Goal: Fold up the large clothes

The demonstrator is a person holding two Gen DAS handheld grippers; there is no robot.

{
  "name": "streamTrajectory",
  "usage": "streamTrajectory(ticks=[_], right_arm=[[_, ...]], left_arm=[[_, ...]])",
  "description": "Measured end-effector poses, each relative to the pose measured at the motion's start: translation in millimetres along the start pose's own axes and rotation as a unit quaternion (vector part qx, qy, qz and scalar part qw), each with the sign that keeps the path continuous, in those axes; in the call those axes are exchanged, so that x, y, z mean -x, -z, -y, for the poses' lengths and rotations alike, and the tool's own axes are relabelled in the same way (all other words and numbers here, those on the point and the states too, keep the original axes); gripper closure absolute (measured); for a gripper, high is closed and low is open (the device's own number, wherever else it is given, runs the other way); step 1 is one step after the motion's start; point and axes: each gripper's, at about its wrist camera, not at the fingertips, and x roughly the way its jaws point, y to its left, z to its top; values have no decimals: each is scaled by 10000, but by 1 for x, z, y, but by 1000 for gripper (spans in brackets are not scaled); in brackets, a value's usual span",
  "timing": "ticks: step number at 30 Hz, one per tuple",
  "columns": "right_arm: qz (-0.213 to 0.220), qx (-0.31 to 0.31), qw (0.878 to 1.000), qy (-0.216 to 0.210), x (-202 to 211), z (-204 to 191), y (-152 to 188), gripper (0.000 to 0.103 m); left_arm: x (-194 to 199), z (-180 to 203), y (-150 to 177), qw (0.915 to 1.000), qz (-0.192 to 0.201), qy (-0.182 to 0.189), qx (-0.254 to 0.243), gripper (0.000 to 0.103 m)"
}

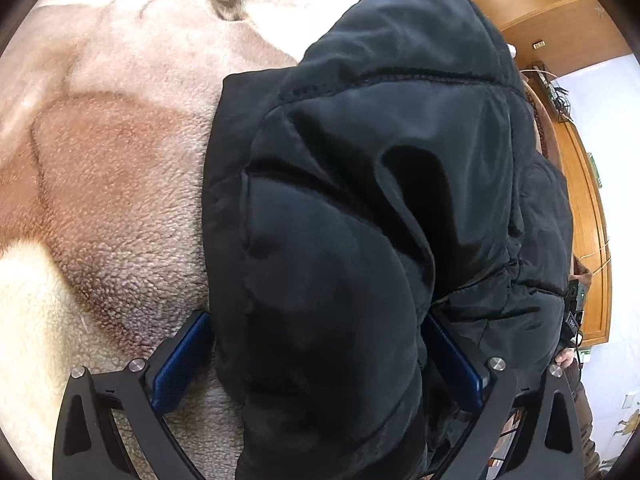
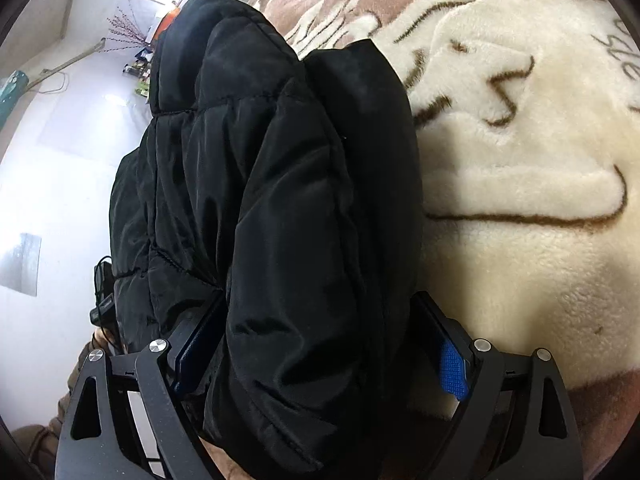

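A black quilted puffer jacket (image 1: 360, 184) is bunched in thick folds over a fleece blanket (image 1: 120, 160). My left gripper (image 1: 316, 344) is shut on a thick fold of the jacket, its blue pads (image 1: 180, 360) pressed against both sides. In the right wrist view the same jacket (image 2: 288, 208) fills the middle. My right gripper (image 2: 320, 352) is shut on another thick fold, with one blue pad (image 2: 452, 368) showing at the right. The jacket seems lifted partly off the blanket (image 2: 520, 160).
The pink, brown and cream patterned fleece blanket covers the bed. A wooden wardrobe (image 1: 560, 12) and wooden trim stand at the right of the left wrist view. A white wall (image 2: 60, 160) and floor clutter show at the left of the right wrist view.
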Motion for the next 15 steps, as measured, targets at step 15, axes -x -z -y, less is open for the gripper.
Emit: streamTrajectory(ticks=[15], right_arm=[[-49,101,9998,136,1,-11,7,28]], left_arm=[[-22,25,-17,9993,-295,221,6,35]])
